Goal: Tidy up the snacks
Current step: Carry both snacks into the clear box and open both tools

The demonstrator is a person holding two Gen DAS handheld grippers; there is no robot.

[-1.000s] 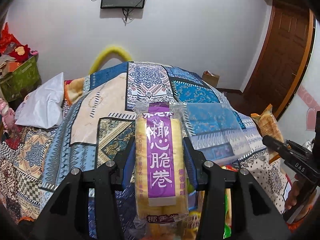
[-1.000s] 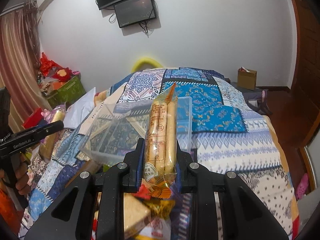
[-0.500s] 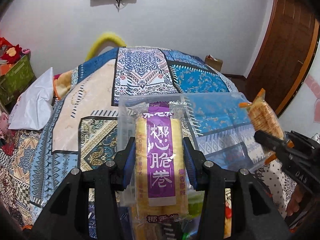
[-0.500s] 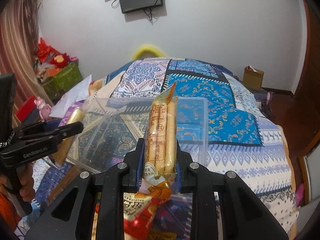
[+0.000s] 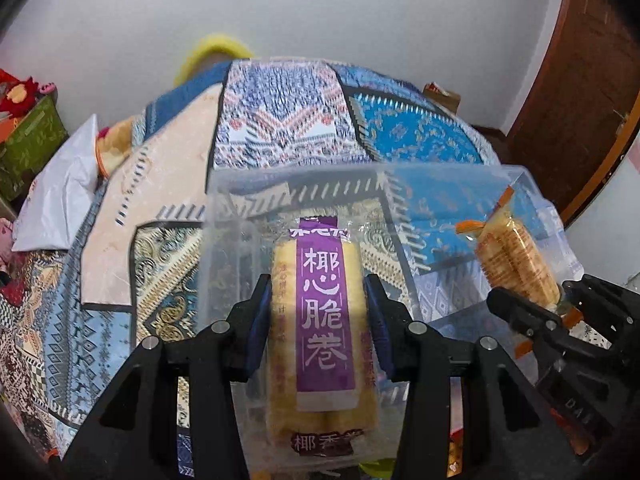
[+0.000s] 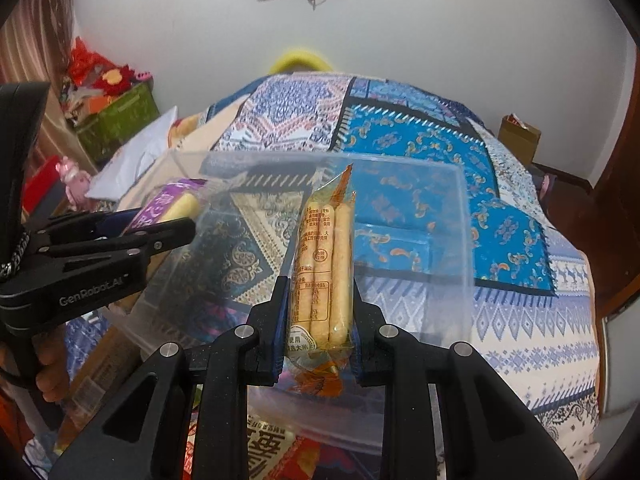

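My left gripper (image 5: 318, 304) is shut on a purple-labelled pack of yellow roll snacks (image 5: 324, 328) and holds it upright over the near left part of a clear plastic bin (image 5: 400, 188). My right gripper (image 6: 320, 308) is shut on an orange-edged pack of rice sticks (image 6: 322, 264) over the same clear bin (image 6: 452, 248). The rice stick pack and right gripper also show in the left wrist view (image 5: 516, 264), at the bin's right side. The purple pack and left gripper show in the right wrist view (image 6: 168, 208), at the bin's left edge.
The bin rests on a bed with a patchwork quilt (image 5: 280, 120). More snack packs (image 6: 272, 452) lie below the bin's near edge. A white bag (image 5: 60, 200) and a green box (image 5: 28, 140) are at the left; a wooden door (image 5: 580, 80) is at the right.
Both grippers have moved forward and tilted down, bringing their packs from in front of the bin to over it. The bin now fills more of both views.
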